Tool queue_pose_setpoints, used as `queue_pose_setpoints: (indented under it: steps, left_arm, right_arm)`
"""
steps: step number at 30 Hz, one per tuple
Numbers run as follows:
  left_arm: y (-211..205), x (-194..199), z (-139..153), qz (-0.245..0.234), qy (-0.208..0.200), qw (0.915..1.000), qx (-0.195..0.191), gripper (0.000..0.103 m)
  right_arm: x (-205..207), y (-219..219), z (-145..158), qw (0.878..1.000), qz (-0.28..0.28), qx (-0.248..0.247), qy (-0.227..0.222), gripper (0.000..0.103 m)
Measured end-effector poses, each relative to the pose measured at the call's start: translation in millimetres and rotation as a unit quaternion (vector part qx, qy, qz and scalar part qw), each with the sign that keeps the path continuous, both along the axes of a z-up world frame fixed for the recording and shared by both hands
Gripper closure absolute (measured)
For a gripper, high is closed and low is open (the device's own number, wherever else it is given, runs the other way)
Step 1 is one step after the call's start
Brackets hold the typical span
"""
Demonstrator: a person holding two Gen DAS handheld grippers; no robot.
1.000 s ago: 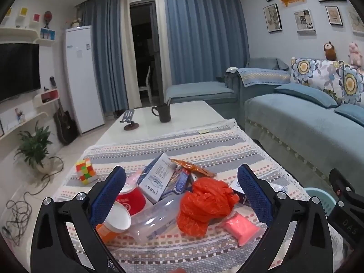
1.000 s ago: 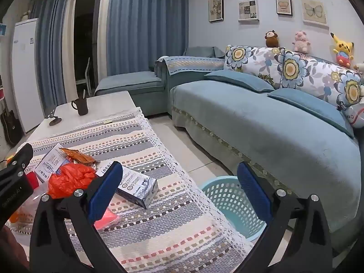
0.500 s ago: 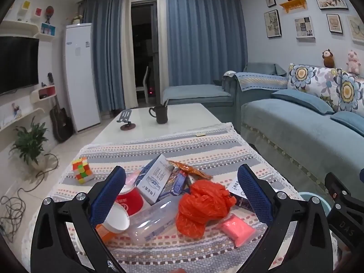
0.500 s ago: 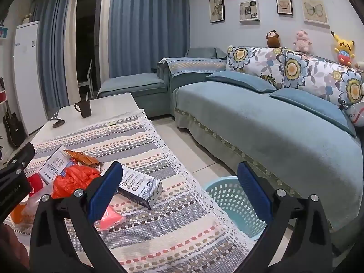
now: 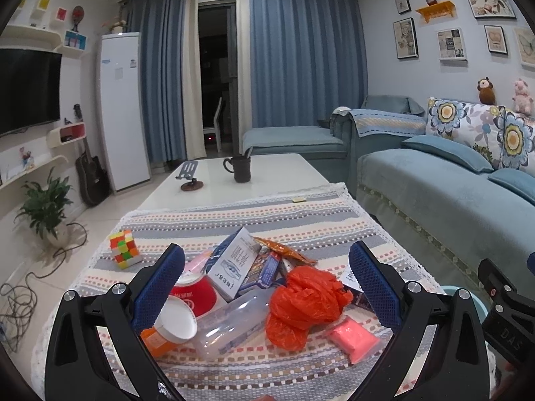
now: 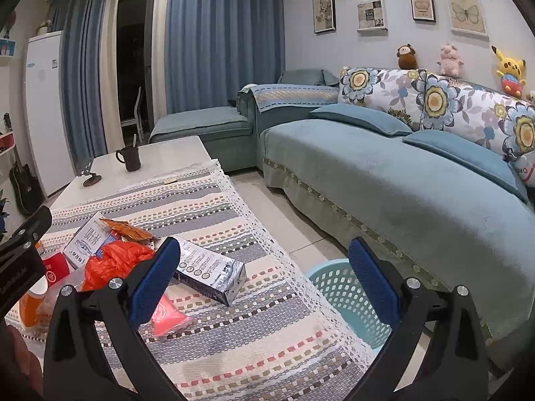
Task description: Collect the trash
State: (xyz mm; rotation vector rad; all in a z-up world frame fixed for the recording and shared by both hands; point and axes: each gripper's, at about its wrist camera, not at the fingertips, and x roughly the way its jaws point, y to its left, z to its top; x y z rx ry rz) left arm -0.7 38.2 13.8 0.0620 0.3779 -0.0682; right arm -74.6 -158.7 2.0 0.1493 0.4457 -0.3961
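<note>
right wrist view takes in the largest things first: the blue sofa (image 6: 384,180) along the far side, then the tabletop (image 6: 234,334) under its striped cloth, then the pale blue basket (image 6: 337,287) standing on the floor just beside the tabletop's edge, between it and the sofa. the trash lies heaped on the near part of the cloth: a dark printed carton (image 6: 209,269) lying flat and a little apart from the rest, a crumpled orange bag (image 5: 306,300), a clear plastic bottle (image 5: 230,325) on its side, a white box (image 5: 232,264) propped over a red cup (image 5: 192,292), and a small pink packet (image 5: 352,336). a colour cube (image 5: 123,249) sits off to one side and looks like no trash at all. the left hand-held gripper (image 5: 265,285) hangs over the heap with its jaws spread wide and empty; the right hand-held gripper (image 6: 264,282) is likewise wide apart and holds nothing, poised above the cloth's edge with the carton near its left finger. nothing seems collected yet. a good first grasp would likely be the carton, taken across its narrow sides, since it lies free and nearest the basket. the orange bag should be pinched deep into its bulk, as loose film may slip or drag neighbours along.
</note>
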Motion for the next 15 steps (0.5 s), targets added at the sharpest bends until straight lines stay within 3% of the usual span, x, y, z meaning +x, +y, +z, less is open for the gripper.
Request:
queue_pose_setpoints:
  steps: [15]
  left_arm:
    - [3.4, 1.8, -0.5, 0.001, 0.003, 1.0, 0.002, 0.007]
  right_arm:
    - [-1.9, -1.1, -0.9, 1.0, 0.002, 0.002, -0.004, 0.008]
